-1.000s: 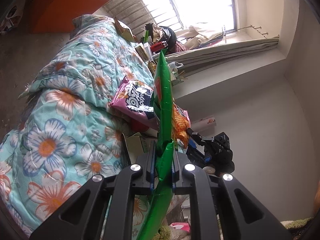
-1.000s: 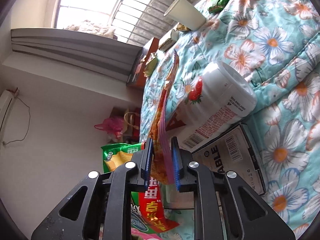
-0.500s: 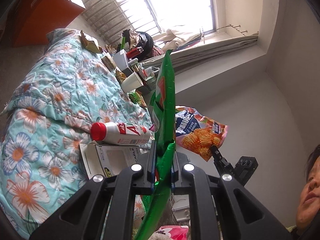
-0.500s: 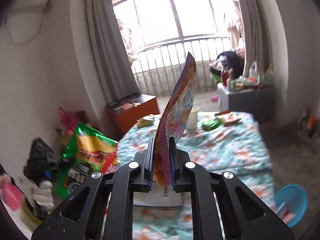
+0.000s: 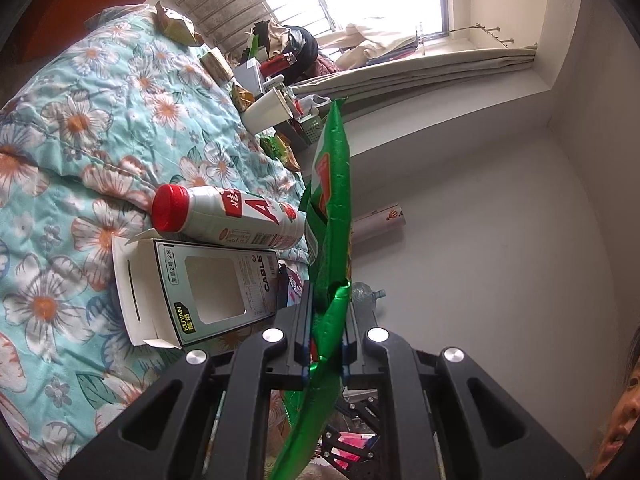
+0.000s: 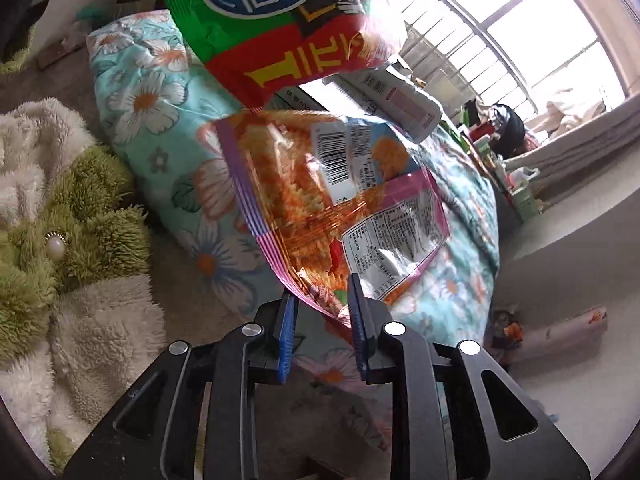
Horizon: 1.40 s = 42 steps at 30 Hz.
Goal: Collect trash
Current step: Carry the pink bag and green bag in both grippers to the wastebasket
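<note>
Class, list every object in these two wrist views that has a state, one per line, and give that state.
Left gripper: shut on the green snack bag, held edge-on.
Right gripper: jaws just opened; the orange snack bag sits loose between them, not pressed.
Milk bottle: red cap on, lying on its side.
Cable box: flap open, lying flat.
Paper cup: tipped over.

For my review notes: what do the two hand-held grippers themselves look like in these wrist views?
Both look alike. The left hand-held gripper and the right hand-held gripper have matte black linkage arms with long cut-out slots, round silver pivot bolts at the joints, and flat fingers faced with blue pads. No cables, markings or sleeves show in either view.
</note>
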Each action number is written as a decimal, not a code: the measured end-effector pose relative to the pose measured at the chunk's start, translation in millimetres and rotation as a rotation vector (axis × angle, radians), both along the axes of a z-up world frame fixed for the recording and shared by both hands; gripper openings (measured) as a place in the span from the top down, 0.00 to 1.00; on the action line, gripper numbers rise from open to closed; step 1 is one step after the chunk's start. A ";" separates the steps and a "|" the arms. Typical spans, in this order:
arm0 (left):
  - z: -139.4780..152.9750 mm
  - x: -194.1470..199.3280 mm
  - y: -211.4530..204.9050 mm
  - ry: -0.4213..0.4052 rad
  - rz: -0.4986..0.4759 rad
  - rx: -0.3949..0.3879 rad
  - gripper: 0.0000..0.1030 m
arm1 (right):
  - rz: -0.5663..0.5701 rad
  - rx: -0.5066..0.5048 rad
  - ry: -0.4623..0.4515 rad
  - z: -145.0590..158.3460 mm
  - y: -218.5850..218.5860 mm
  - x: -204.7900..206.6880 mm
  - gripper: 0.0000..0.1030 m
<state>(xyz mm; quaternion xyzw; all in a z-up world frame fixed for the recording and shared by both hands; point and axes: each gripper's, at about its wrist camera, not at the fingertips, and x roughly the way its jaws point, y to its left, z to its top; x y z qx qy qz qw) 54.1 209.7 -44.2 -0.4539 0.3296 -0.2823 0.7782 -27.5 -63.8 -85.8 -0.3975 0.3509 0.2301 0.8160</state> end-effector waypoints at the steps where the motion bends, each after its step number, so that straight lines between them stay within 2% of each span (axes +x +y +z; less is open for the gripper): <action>1: 0.3 0.2 -2.3 0.000 -0.004 0.013 0.91 | -0.027 0.078 0.032 6.7 -7.3 2.1 0.64; 3: 0.1 0.8 -7.3 -0.001 -0.012 0.035 0.91 | -0.091 0.265 0.098 21.9 -20.5 9.7 0.46; 4: -0.6 1.1 -9.4 0.000 -0.013 0.047 0.91 | -0.123 0.363 0.139 29.4 -31.8 13.1 0.43; 9: -2.4 1.8 -19.3 0.004 -0.030 0.084 0.91 | -0.229 0.857 0.354 62.4 -87.9 29.3 0.37; 11: -1.9 0.9 -21.6 0.000 -0.034 0.094 0.91 | -0.279 0.990 0.394 68.3 -104.6 30.0 0.37; 13: -1.2 -0.4 -21.8 -0.005 -0.037 0.102 0.91 | -0.351 1.066 0.408 70.3 -117.9 37.4 0.37; 17: 3.0 -4.8 -23.4 -0.024 -0.033 0.145 0.91 | -0.510 1.091 0.450 54.5 -131.4 62.1 0.37; 20: 3.6 -5.1 -27.7 -0.017 -0.035 0.199 0.91 | -0.593 1.079 0.506 25.6 -129.7 84.2 0.45; 22: 3.1 -5.6 -31.6 -0.013 -0.045 0.219 0.91 | -0.645 1.075 0.561 9.8 -127.2 96.4 0.55; 27: 3.2 -6.0 -40.4 -0.017 -0.064 0.254 0.91 | -0.677 1.120 0.640 -8.5 -122.0 111.2 0.66; 29: 3.4 -5.6 -43.9 -0.021 -0.068 0.274 0.91 | -0.684 1.138 0.656 -10.2 -122.2 113.6 0.74; 31: 3.0 -4.2 -46.3 -0.016 -0.070 0.285 0.91 | -0.693 1.147 0.674 -10.2 -121.6 114.2 0.88; 32: 2.8 -3.8 -47.0 -0.015 -0.070 0.288 0.91 | -0.688 1.153 0.683 -9.9 -120.9 114.1 0.90; 37: 7.0 -4.0 -49.1 -0.023 -0.061 0.309 0.91 | -0.674 1.167 0.651 0.4 -122.2 106.9 0.98; 42: 26.2 -6.8 -54.0 -0.065 -0.059 0.332 0.92 | -0.671 1.183 0.544 25.7 -136.5 95.8 0.99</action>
